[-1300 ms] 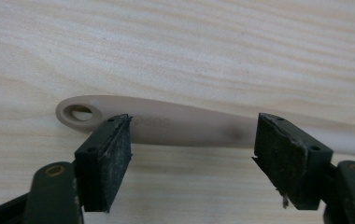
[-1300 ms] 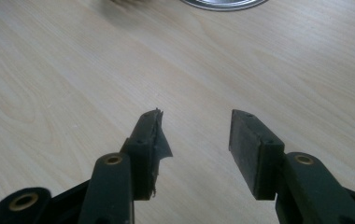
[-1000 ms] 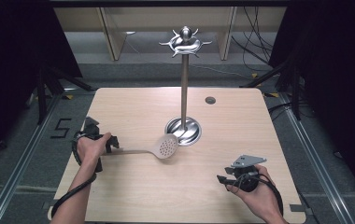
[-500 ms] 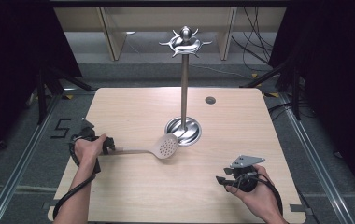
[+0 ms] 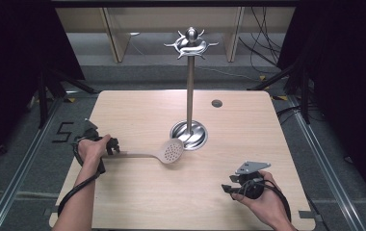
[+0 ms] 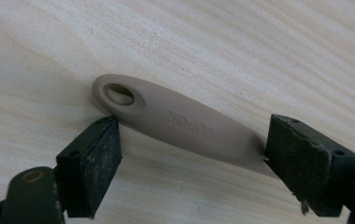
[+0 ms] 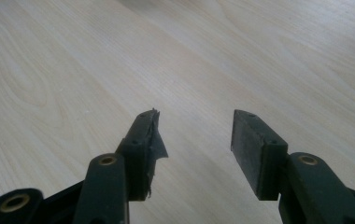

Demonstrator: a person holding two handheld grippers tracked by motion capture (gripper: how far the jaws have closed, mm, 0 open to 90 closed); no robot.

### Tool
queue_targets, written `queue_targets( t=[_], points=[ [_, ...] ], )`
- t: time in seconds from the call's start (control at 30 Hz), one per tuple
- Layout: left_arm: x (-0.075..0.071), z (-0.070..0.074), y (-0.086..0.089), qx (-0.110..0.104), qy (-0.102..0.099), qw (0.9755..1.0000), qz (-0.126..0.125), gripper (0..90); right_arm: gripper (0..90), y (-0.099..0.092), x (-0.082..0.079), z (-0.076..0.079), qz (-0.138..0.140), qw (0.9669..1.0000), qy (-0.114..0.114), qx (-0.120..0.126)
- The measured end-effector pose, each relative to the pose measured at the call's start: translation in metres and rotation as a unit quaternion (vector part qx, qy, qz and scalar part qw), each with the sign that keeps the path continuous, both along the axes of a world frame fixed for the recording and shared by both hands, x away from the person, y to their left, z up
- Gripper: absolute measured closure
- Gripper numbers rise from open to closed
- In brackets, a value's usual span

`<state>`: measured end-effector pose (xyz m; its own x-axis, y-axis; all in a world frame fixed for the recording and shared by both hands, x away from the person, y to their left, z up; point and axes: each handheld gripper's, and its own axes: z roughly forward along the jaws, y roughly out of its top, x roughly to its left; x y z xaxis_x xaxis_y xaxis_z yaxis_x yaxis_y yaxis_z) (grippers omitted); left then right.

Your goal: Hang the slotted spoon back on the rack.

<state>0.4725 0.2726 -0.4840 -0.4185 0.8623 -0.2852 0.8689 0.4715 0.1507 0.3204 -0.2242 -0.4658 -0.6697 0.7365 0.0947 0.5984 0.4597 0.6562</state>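
A: Where does the slotted spoon (image 5: 164, 153) lie?

B: Flat on the wooden table (image 5: 248, 130), its perforated head just beside the round base of the metal utensil stand (image 5: 189, 96), its beige handle running toward the table's left edge.

A: And the left gripper (image 6: 189, 154)?

B: Its jaws stand wide, one on each side of the handle. The handle's end with the hanging hole lies between them; one pad (image 6: 301, 158) looks to touch the handle, the other sits just beside it, not clamped.

A: The right gripper (image 5: 229, 188)?

B: It rests near the table's front right, well apart from the spoon, jaws parted with bare wood between them. A pad's (image 7: 150, 135) lining is frayed at the tip.
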Motion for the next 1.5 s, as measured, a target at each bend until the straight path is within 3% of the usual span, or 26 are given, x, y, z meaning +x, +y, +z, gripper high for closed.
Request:
queue_targets(
  t=[0.13,0.3,0.4,0.43,0.53,0.57,0.6,0.67,0.8,0.83,0.93,1.13,1.23,1.27,1.5],
  points=[
    [0.003,-0.002,0.001,0.000,-0.004,1.0000,-0.004,16.3,51.9,-0.001,0.000,0.001,0.009,0.9999,-0.004,-0.010],
    [0.007,-0.001,0.002,-0.003,0.006,1.0000,-0.002,15.9,51.8,0.001,-0.001,0.001,0.006,0.9999,0.015,-0.003],
    [0.009,-0.002,0.002,-0.001,0.005,1.0000,0.001,15.9,51.8,0.001,0.001,0.000,0.017,0.9998,0.003,-0.008],
    [0.011,-0.001,0.002,0.001,0.012,0.9999,0.000,15.9,51.8,0.001,0.000,0.000,0.016,0.9998,0.008,-0.007],
    [0.011,-0.002,0.001,0.005,0.008,1.0000,0.001,15.8,51.9,0.002,0.000,-0.001,0.017,0.9998,0.007,0.000],
    [0.012,-0.001,0.002,0.002,0.011,0.9999,0.000,15.9,52.0,0.002,0.000,-0.002,0.023,0.9997,-0.003,-0.005],
    [0.012,-0.001,0.002,0.000,0.012,0.9999,-0.001,16.1,52.1,0.002,-0.001,0.000,0.022,0.9997,0.011,-0.008],
    [0.012,-0.001,0.005,-0.005,0.013,0.9999,-0.003,17.3,52.3,0.002,0.000,-0.001,0.028,0.9995,0.004,-0.015],
    [0.013,-0.001,0.011,-0.019,0.017,0.9997,-0.001,21.1,52.8,0.003,-0.001,-0.002,0.029,0.9995,-0.001,-0.012],
    [0.013,0.000,0.012,-0.022,0.019,0.9996,0.003,22.5,52.8,0.003,-0.001,0.000,0.031,0.9993,0.011,-0.016],
    [0.014,-0.001,0.013,-0.024,0.020,0.9995,0.008,24.5,52.8,0.003,0.000,-0.003,0.029,0.9995,0.001,-0.012],
    [0.015,0.000,0.010,-0.011,0.021,0.9996,0.013,22.4,52.7,0.003,0.000,-0.003,0.030,0.9995,0.002,-0.014],
    [0.017,-0.002,0.005,-0.003,0.010,0.9997,0.022,20.1,52.7,0.004,0.000,-0.004,0.030,0.9994,0.005,-0.012],
    [0.017,-0.002,0.003,0.005,0.012,0.9999,0.006,17.4,52.6,0.003,0.001,-0.004,0.037,0.9992,-0.002,-0.013],
    [0.018,-0.004,-0.008,0.034,0.014,0.9993,-0.004,12.6,52.6,0.003,0.001,-0.004,0.037,0.9992,-0.002,-0.014]
  ],
)
